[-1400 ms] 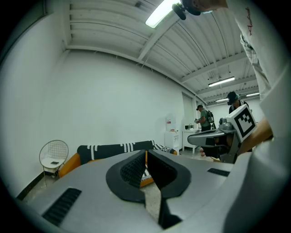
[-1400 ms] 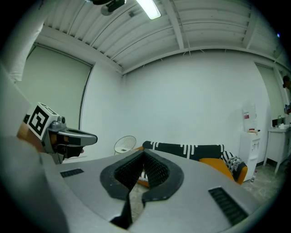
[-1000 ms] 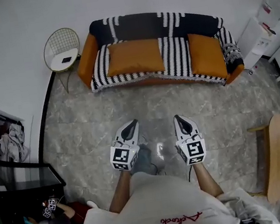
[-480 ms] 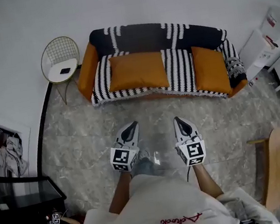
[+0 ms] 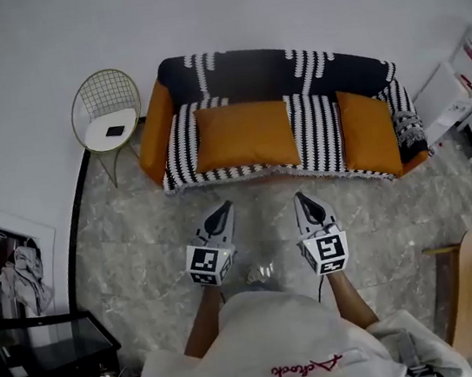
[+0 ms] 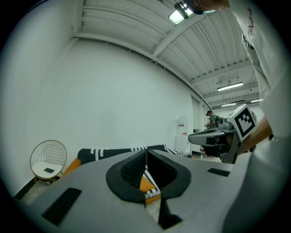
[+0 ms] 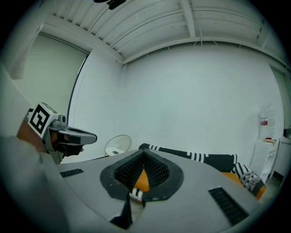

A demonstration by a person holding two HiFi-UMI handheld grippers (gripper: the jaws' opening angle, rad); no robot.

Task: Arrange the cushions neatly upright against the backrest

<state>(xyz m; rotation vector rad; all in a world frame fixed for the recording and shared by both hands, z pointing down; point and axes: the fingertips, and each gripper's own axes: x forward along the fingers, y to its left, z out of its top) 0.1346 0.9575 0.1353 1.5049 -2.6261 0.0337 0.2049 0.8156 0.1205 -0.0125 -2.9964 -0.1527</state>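
Sofa point(image 5: 150, 127) shows both cushions point(image 5: 244, 136) overhead, mere orange slivers past jaws.

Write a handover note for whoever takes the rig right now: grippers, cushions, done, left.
Left gripper: shut, empty. Right gripper: shut, empty. Both are held over the floor, short of the sofa.
The wide orange cushion is on the seat's left half and the narrower orange cushion at its right end. Both look to lie flat, not propped on the backrest.
Done: nothing visible.
Left: stand both cushions upright against the backrest.
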